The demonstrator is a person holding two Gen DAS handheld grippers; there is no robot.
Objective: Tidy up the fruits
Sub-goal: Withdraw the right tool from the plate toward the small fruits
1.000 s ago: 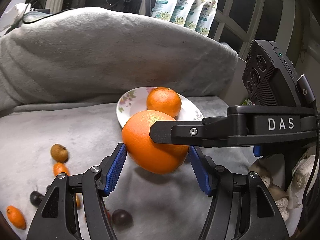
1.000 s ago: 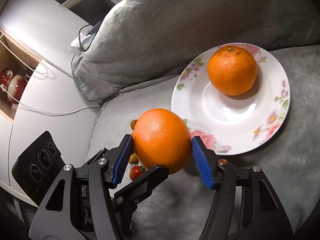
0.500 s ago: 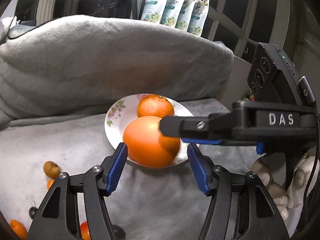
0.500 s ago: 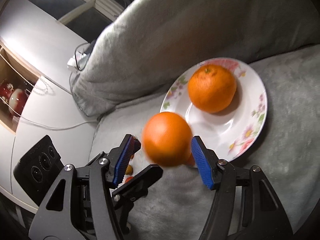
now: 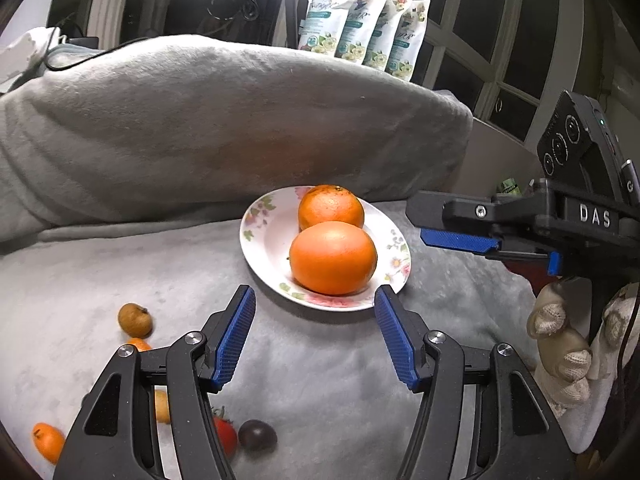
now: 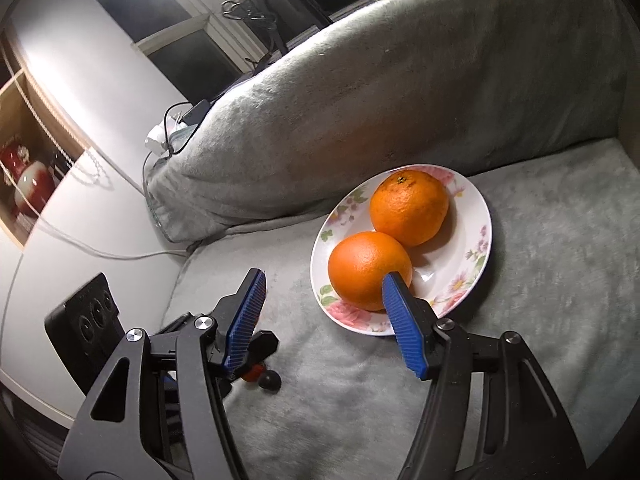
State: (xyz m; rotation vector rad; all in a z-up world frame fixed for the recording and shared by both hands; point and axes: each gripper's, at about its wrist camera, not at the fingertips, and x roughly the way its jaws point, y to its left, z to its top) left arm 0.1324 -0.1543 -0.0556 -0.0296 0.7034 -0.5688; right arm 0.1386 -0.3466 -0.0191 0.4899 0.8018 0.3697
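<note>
A white floral plate [image 5: 264,240] [image 6: 476,256] sits on the grey blanket and holds two oranges: a near one [image 5: 333,258] [image 6: 368,270] and a far one [image 5: 331,206] [image 6: 409,208], touching. My left gripper [image 5: 314,336] is open and empty, just short of the plate's near rim. My right gripper [image 6: 324,320] is open and empty, beside the near orange; it also shows at the right in the left wrist view [image 5: 460,236]. Small loose fruits lie at the lower left: a brown one [image 5: 135,320], small orange ones [image 5: 48,442], a red one [image 5: 224,434], a dark one [image 5: 257,435] [image 6: 269,380].
A large grey cushion [image 5: 200,128] [image 6: 400,88] rises behind the plate. Several pouches [image 5: 360,32] stand on the sill behind it. A knitted toy [image 5: 560,352] lies at the right. A white table with cables [image 6: 80,216] is to the left.
The big orange was held up between the blue pads one second ago; it now rests on the plate next to the other orange. Both grippers have pulled back, open.
</note>
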